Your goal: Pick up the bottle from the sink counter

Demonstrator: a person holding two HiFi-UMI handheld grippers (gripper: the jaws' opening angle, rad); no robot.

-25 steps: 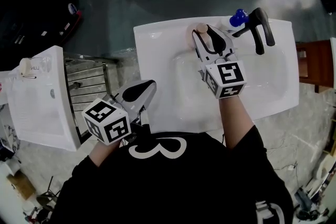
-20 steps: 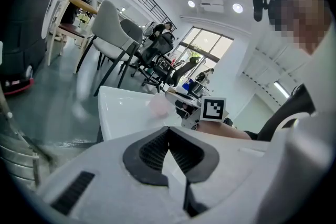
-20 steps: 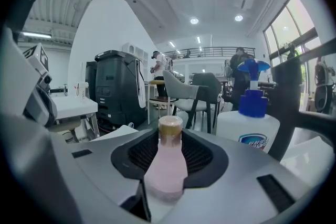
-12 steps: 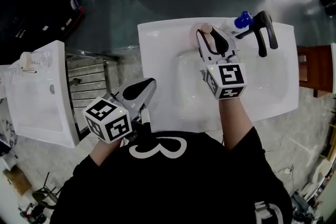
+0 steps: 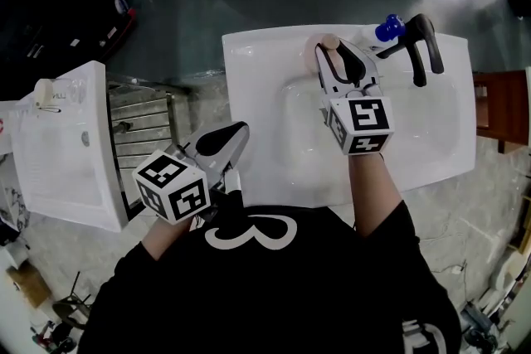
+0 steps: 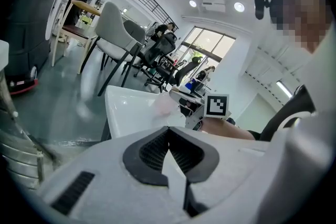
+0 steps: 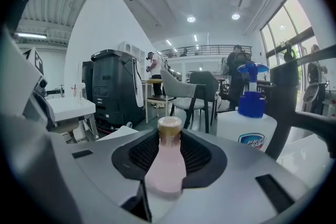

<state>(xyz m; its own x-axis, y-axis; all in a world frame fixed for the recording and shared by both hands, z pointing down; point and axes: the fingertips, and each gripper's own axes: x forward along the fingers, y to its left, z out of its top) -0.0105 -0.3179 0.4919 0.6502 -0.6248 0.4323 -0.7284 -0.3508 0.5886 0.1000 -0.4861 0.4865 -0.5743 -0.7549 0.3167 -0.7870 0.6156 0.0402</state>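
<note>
A small pink bottle with a tan cap stands upright on the back rim of the white sink. My right gripper reaches over the basin and is shut on the bottle, one jaw on each side. In the right gripper view the pink bottle fills the gap between the dark pads. My left gripper is shut on nothing and hangs left of the sink's front corner, close to the person's body. The left gripper view shows its jaws meeting at a seam.
A black faucet rises at the sink's back right, with a white blue-capped pump bottle beside it, just right of the pink one. Another white basin and a metal rack stand to the left. A wooden piece is at right.
My right gripper has eased a little forward around the pink bottle, which stays at the same spot on the rim. The left gripper has hardly moved.
</note>
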